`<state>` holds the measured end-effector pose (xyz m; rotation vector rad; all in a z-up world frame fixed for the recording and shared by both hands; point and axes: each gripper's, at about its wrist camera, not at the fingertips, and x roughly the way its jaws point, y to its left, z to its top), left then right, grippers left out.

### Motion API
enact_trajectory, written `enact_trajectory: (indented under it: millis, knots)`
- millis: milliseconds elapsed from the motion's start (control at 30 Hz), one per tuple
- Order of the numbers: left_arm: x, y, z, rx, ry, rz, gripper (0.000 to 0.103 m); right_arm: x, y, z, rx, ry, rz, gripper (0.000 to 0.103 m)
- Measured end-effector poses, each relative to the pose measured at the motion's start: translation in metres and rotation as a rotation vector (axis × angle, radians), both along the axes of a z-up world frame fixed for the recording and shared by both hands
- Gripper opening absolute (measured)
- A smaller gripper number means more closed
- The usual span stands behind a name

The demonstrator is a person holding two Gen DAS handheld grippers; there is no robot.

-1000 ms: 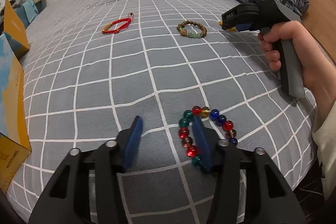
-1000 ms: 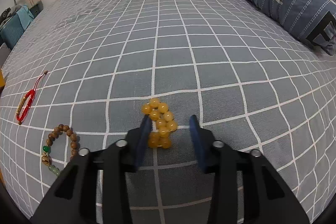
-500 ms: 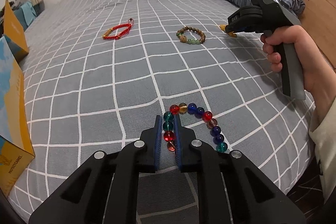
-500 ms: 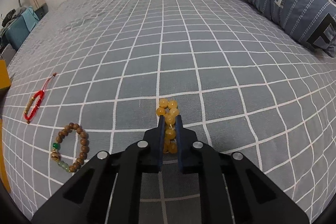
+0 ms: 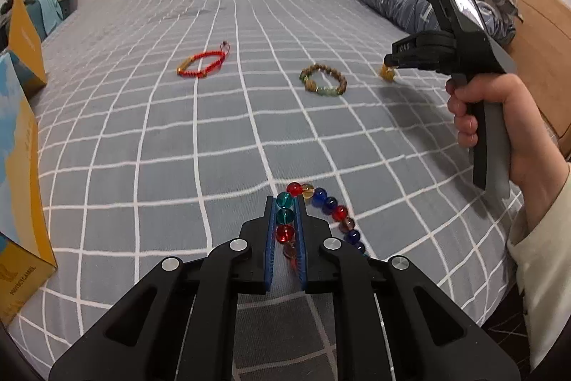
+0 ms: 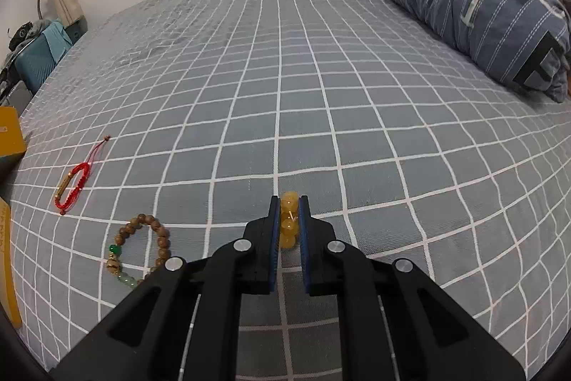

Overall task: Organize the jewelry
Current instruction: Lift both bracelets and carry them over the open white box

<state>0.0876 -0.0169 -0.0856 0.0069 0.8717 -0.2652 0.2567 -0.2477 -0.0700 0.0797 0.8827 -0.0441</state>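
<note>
Left claw (image 5: 285, 202) is pinching the multicolour glass-bead bracelet (image 5: 323, 202): two teal beads and a red one are sitting between the blue pads, and the rest of the loop is trailing to the right on the bed (image 5: 142, 138). Its jaws have just been closing onto the strand. Right claw (image 6: 289, 199) is pinching the yellow bead bracelet (image 6: 288, 220), bunched up between the pads; those jaws have just been closing too.

Both grips are near the pad tips, so I'd lift slowly and straight up, letting the hanging loops clear the sheet before swinging either one sideways. Round beads look likely to roll out of a tip pinch.

Both claws are pitching steeply down at the bed. The person's hand (image 5: 499, 124) is wrapping the right handle, sleeve at the wrist.

Further out: wooden bead bracelet (image 5: 323, 81) and red cord bracelet (image 5: 203, 65) are lying flat, apart, untouched. Yellow box (image 5: 21, 166) is sitting at the left edge, possibly the drop-off. Pillow (image 6: 481, 2) is at the far right.
</note>
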Motion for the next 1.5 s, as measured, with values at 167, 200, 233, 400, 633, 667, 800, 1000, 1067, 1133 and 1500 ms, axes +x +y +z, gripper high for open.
enact_trajectory:
  millis: [167, 200, 233, 400, 633, 667, 800, 1000, 1067, 1133, 1500]
  knots:
    - [0.0, 0.003, 0.009, -0.023, -0.02, 0.016, 0.009, -0.007, 0.0, 0.008, 0.002, -0.024, 0.001, 0.009]
    - [0.001, 0.005, 0.009, -0.026, -0.021, 0.02, 0.009, -0.009, 0.0, 0.01, 0.005, -0.03, 0.002, 0.009]
    - [0.001, 0.006, 0.011, -0.029, -0.023, 0.025, 0.009, -0.01, 0.0, 0.012, 0.006, -0.034, 0.002, 0.009]
    - [0.001, 0.011, 0.018, -0.032, -0.043, 0.049, 0.009, -0.022, 0.003, 0.023, 0.006, -0.068, 0.005, 0.009]
    - [-0.001, 0.016, 0.028, -0.037, -0.078, 0.09, 0.009, -0.039, 0.01, 0.042, -0.009, -0.104, 0.028, 0.009]
    - [-0.001, 0.017, 0.029, -0.038, -0.081, 0.098, 0.009, -0.04, 0.011, 0.044, -0.009, -0.107, 0.029, 0.009]
    - [0.0, 0.021, 0.038, -0.031, -0.107, 0.127, 0.009, -0.046, 0.013, 0.052, 0.032, -0.102, 0.043, 0.009]
    - [0.001, 0.03, 0.055, -0.017, -0.137, 0.156, 0.009, -0.061, 0.028, 0.055, 0.054, -0.081, 0.084, 0.009]
    - [0.0, 0.034, 0.058, -0.022, -0.134, 0.162, 0.009, -0.066, 0.035, 0.056, 0.054, -0.078, 0.097, 0.009]
    - [0.001, 0.038, 0.061, -0.022, -0.132, 0.172, 0.009, -0.071, 0.043, 0.058, 0.056, -0.076, 0.107, 0.009]
    - [-0.002, 0.057, 0.094, 0.015, -0.161, 0.214, 0.009, -0.092, 0.078, 0.076, 0.051, -0.098, 0.148, 0.009]
